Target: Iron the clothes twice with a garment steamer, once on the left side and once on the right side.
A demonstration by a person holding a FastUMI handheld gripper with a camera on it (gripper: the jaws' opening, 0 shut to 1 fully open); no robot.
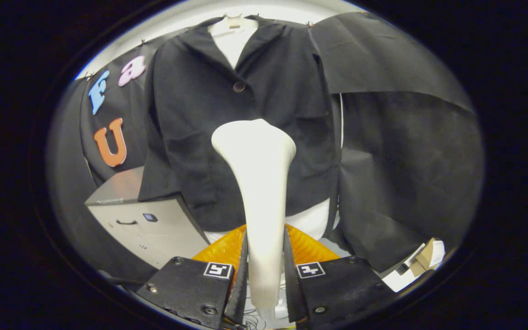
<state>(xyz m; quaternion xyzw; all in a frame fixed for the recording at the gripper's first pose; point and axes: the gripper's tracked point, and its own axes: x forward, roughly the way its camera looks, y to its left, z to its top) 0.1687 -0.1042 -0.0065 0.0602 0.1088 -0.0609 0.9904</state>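
A dark jacket (190, 119) with one button hangs on a hanger over a white garment (231, 41), straight ahead of me. My gripper (264, 266) is shut on the white garment steamer (259, 183), both fingers pressing its handle. The steamer stands upright between the fingers and widens to a flat head that sits in front of the jacket's middle, just below the button and a little right of the centre line. I cannot tell whether the head touches the cloth. The white garment's hem (310, 220) shows under the jacket.
A grey box (149, 224) with a small dark button stands low on the left, beside the jacket's hem. Something orange (222, 250) lies just beyond the fingers. White and tan boxes (422, 261) sit low on the right. Black cloth hangs on both sides.
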